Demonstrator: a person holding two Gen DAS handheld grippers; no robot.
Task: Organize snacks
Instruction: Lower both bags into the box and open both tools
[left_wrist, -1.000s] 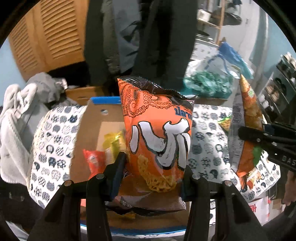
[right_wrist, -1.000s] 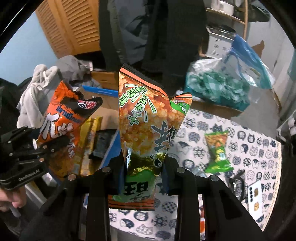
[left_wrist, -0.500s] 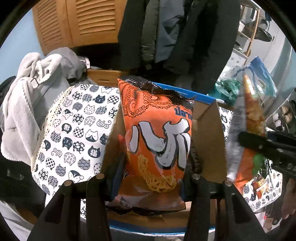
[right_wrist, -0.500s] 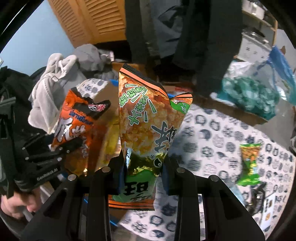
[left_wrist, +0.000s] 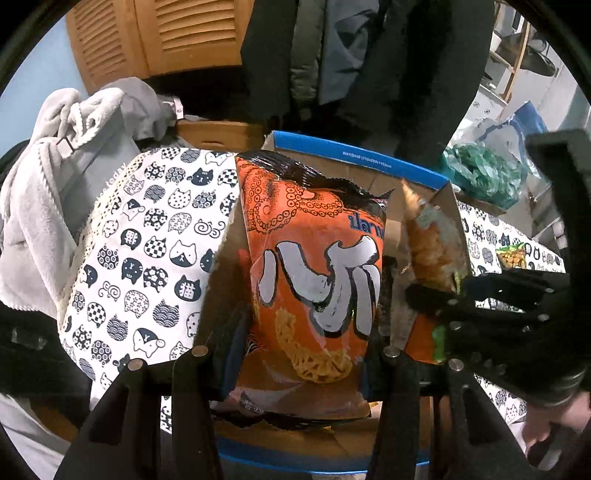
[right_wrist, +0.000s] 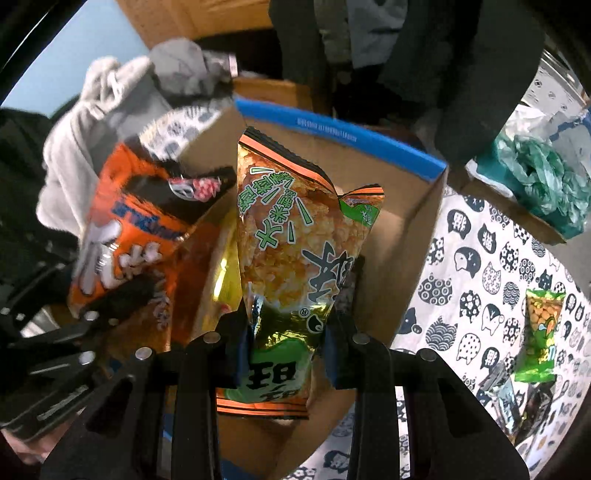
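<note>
I have the orange squid-snack bag (left_wrist: 314, 280) pinched low in the left gripper (left_wrist: 295, 354) and the green rice-cracker bag (right_wrist: 295, 266) clamped in the nearly closed right gripper (right_wrist: 286, 339), both over the open cardboard box (right_wrist: 406, 251). My worry is that the bags collide or snag the box wall (left_wrist: 452, 206), since they hang side by side.

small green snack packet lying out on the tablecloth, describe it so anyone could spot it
Start at the cardboard box with the blue rim, then look right across the cat-print tablecloth. The small green packet lies flat there, outside the box, held by neither gripper.
</note>
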